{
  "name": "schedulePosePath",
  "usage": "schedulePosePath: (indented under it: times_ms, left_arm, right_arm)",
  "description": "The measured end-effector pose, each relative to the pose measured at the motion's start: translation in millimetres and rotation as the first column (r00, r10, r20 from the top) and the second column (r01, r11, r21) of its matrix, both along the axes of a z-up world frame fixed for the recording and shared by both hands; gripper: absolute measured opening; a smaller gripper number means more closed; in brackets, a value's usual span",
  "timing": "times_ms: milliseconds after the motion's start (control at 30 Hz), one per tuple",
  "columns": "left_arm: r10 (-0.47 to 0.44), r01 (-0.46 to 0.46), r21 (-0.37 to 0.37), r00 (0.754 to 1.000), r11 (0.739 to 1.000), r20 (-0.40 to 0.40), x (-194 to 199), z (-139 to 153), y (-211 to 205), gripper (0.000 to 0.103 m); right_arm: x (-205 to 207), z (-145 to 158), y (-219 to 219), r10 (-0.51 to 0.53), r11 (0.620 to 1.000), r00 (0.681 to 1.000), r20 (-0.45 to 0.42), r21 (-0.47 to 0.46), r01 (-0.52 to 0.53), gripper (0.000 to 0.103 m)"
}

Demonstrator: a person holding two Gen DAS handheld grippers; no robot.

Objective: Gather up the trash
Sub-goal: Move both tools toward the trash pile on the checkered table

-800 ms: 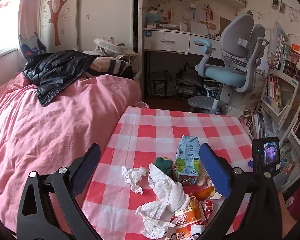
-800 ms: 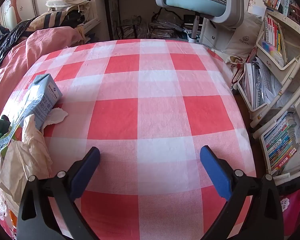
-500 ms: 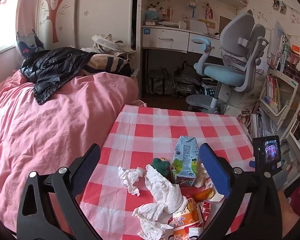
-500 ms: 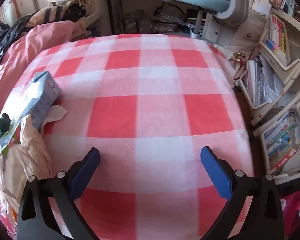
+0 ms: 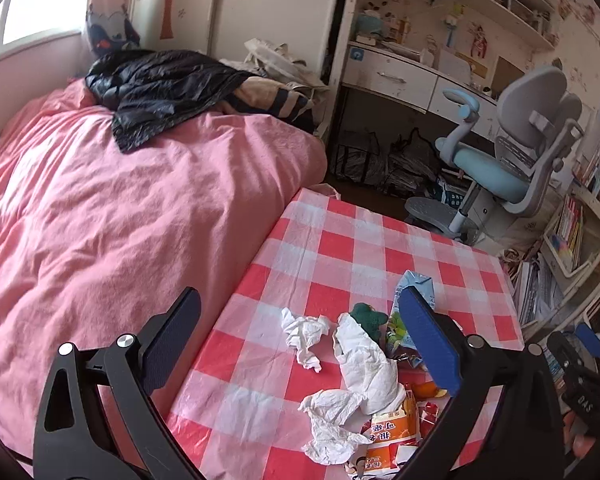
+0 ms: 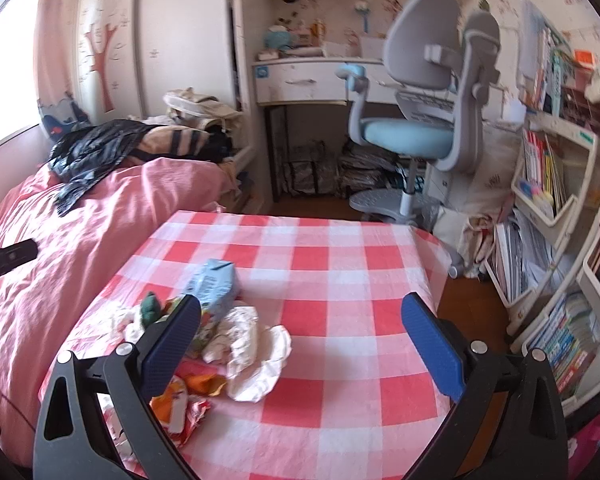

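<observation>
A pile of trash lies on the red-and-white checked table: crumpled white tissues, a long white wad, a blue milk carton, a dark green lump and an orange snack wrapper. My left gripper is open and empty, raised above the pile's left side. In the right wrist view the carton, crumpled paper and wrappers lie at lower left. My right gripper is open and empty, raised above the table.
A bed with a pink duvet borders the table's left side, with a black jacket on it. A grey-blue desk chair and desk stand beyond the table. Bookshelves stand to the right.
Both grippers have lifted and tilted up. The right view now takes in the room and the pile from higher up. The left view has swung left toward the bed.
</observation>
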State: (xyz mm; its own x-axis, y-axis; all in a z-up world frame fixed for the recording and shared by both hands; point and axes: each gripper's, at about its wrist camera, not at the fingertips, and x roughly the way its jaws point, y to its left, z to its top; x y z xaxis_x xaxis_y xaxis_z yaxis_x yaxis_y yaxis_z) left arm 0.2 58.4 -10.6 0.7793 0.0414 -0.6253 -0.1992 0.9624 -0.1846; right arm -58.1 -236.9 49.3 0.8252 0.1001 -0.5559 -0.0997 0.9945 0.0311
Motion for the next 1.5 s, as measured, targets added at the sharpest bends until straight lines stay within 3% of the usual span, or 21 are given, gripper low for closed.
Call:
schedulePosePath:
  times_ms: [100,300,1000,1500]
  left_arm:
    - [0.017,-0.017,-0.029,1.000,0.999,-0.004,-6,-3,7,0.096]
    - [-0.010,0.010,0.017,1.000,1.000,0.005,-10,-1,-4,0.096]
    - [-0.065,0.064,0.079,0.998,0.995,0.014,-9,-1,-22,0.096]
    - [-0.065,0.063,0.080,0.998,0.995,0.014,-9,-2,-23,0.096]
  right_arm:
    - [-6,5,11,0.029,1.000,0.999,0.024,0.006,-0.029,0.097]
    - [-10,7,24,0.069,0.996,0.996,0.051,0.046,-0.071,0.097]
    - [-8,-5,54,0.153,0.988,0.988,0.028,-0.001,-0.153,0.097]
    - [-6,-6,59,0.179,0.984,0.984,0.016,-0.005,-0.179,0.097]
